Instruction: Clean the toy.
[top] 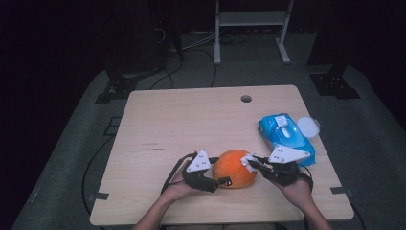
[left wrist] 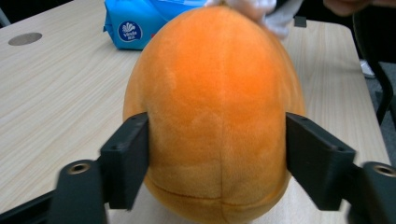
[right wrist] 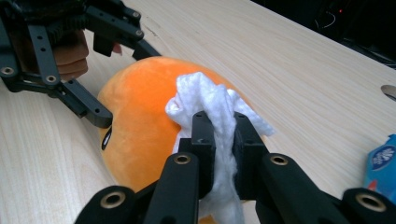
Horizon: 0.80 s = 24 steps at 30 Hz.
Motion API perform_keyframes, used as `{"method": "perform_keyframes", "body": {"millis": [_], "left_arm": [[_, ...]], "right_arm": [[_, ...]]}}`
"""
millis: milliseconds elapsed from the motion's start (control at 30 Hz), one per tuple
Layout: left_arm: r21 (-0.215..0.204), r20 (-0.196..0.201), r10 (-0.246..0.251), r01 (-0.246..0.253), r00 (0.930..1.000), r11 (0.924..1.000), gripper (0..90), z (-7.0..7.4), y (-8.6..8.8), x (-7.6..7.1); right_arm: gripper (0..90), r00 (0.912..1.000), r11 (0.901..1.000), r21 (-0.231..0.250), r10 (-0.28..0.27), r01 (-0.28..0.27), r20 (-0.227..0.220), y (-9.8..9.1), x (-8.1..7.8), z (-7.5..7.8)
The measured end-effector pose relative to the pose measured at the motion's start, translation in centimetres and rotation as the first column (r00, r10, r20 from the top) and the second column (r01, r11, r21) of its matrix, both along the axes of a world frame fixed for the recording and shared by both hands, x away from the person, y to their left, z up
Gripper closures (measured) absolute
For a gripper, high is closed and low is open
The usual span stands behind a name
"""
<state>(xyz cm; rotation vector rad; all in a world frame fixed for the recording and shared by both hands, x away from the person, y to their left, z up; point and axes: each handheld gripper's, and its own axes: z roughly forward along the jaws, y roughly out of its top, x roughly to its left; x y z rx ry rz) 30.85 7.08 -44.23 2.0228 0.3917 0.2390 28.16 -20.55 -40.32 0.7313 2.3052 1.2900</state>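
The wooden table [top: 191, 120] takes up most of the high view, its light top bearing a small round hole [top: 246, 98] near the far edge. On its right side lies a blue pack of wipes [top: 286, 136], with a round white lid [top: 308, 127] touching the pack's far right corner.

Near the table's front edge, about midway across, rests the orange plush toy [top: 233, 168], rounded like an egg and seamed down the middle.

The left gripper [left wrist: 217, 158] comes at the toy from the left. Its jaws stand about half open and straddle the toy's nearer end, one pad at each flank; in the left gripper view they sit right at the fur, and I cannot tell whether they press on it.

The right gripper [right wrist: 219, 137] meets the toy from the right. Its jaws are clamped tight on a crumpled white wipe [right wrist: 210, 100], and the bunched wipe lies against the toy's upper right surface.
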Motion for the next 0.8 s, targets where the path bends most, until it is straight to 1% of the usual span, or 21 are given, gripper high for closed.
{"method": "perform_keyframes", "body": {"millis": [67,100,133,200,267,300,333,367,400,433,467,500,533,567,600,633,667,700,733,767,800], "left_arm": [[-0.011,-0.021,0.009,-0.009,0.9997,0.9999,17.6,0.2,-0.2,0.0],[-0.012,-0.022,0.013,-0.014,0.9997,0.9998,17.5,0.3,-0.3,-0.1],[-0.002,-0.007,0.007,-0.007,0.9999,1.0000,18.2,0.3,-0.4,-0.2],[0.034,0.030,-0.002,0.001,0.9995,0.9994,23.4,0.3,-0.4,-0.3],[0.031,0.037,-0.007,0.006,0.9993,0.9995,26.7,0.2,-0.1,-0.3],[0.034,0.043,-0.009,0.008,0.9990,0.9994,28.1,0.1,0.1,-0.4],[0.051,0.063,-0.012,0.008,0.9979,0.9987,30.7,0.1,0.2,-0.5],[0.061,0.073,-0.023,0.019,0.9971,0.9980,31.6,0.0,0.3,-0.5],[0.058,0.076,-0.028,0.024,0.9967,0.9980,31.7,-0.1,0.4,-0.5],[0.059,0.074,-0.032,0.027,0.9967,0.9979,31.7,-0.1,0.4,-0.5],[0.058,0.077,-0.034,0.030,0.9964,0.9979,31.6,-0.1,0.3,-0.5],[0.055,0.076,-0.034,0.030,0.9965,0.9980,31.4,-0.1,0.3,-0.5],[0.054,0.072,-0.033,0.029,0.9969,0.9981,30.5,-0.1,0.2,-0.5],[0.052,0.064,-0.032,0.028,0.9975,0.9982,28.4,0.0,0.2,-0.4],[0.044,0.038,-0.023,0.022,0.9990,0.9988,24.4,0.1,0.2,-0.2],[0.030,-0.001,-0.015,0.015,0.9999,0.9994,18.9,0.3,0.2,0.0],[0.004,-0.045,-0.005,0.005,0.9990,1.0000,14.6,0.4,0.2,0.3],[-0.021,-0.077,0.004,-0.006,0.9970,0.9998,10.6,0.5,0.2,0.4],[-0.051,-0.116,0.003,-0.009,0.9932,0.9987,10.0,0.7,0.1,0.5],[-0.050,-0.126,0.000,-0.007,0.9920,0.9987,10.0,0.7,-0.1,0.5],[-0.029,-0.107,-0.001,-0.002,0.9943,0.9996,11.1,0.6,-0.2,0.4]], "right_arm": [[80.8,0.9996,0.9997,-0.019,0.015,-0.014,0.026,0.8,-0.4,0.2],[80.9,0.9990,0.9992,-0.008,0.038,-0.038,0.024,1.3,-0.7,0.3],[80.8,0.9979,0.9982,-0.003,0.060,-0.060,0.024,1.8,-1.0,0.4],[80.8,0.9944,0.9946,-0.034,0.099,-0.098,0.036,3.0,-1.6,0.3],[80.9,0.9933,0.9931,-0.056,0.106,-0.103,0.046,3.3,-1.7,0.3],[80.9,0.9938,0.9935,-0.052,0.103,-0.101,0.042,3.0,-1.5,0.4],[80.9,0.9951,0.9952,-0.045,0.089,-0.087,0.043,2.5,-1.2,0.5],[80.9,0.9972,0.9975,-0.044,0.057,-0.055,0.048,1.9,-1.0,0.6],[80.9,0.9984,0.9990,-0.029,0.036,-0.035,0.044,1.2,-0.6,0.6],[80.9,0.9994,0.9999,-0.008,0.014,-0.014,0.031,0.4,-0.2,0.6],[80.9,0.9998,1.0000,0.002,-0.009,0.009,0.019,-0.2,0.2,0.6],[80.9,0.9998,0.9997,0.011,-0.021,0.021,0.008,-0.6,0.4,0.4],[80.9,0.9997,0.9993,0.031,-0.020,0.020,-0.012,-0.9,0.6,0.2],[80.9,0.9996,0.9990,0.040,-0.018,0.019,-0.020,-1.0,0.7,0.0],[80.9,0.9997,0.9991,0.038,-0.016,0.017,-0.020,-0.9,0.6,-0.1],[80.9,0.9997,0.9993,0.036,-0.013,0.013,-0.022,-0.7,0.5,-0.2],[80.9,0.9996,0.9992,0.040,-0.009,0.010,-0.026,-0.5,0.3,-0.3],[81.0,0.9994,0.9990,0.045,0.008,-0.006,-0.034,-0.2,0.1,-0.3],[81.0,0.9989,0.9985,0.051,0.023,-0.021,-0.040,0.0,-0.2,-0.3],[81.0,0.9976,0.9974,0.052,0.053,-0.050,-0.045,0.4,-0.7,-0.3],[81.0,0.9965,0.9965,0.043,0.073,-0.071,-0.041,0.8,-1.0,-0.1]]}}
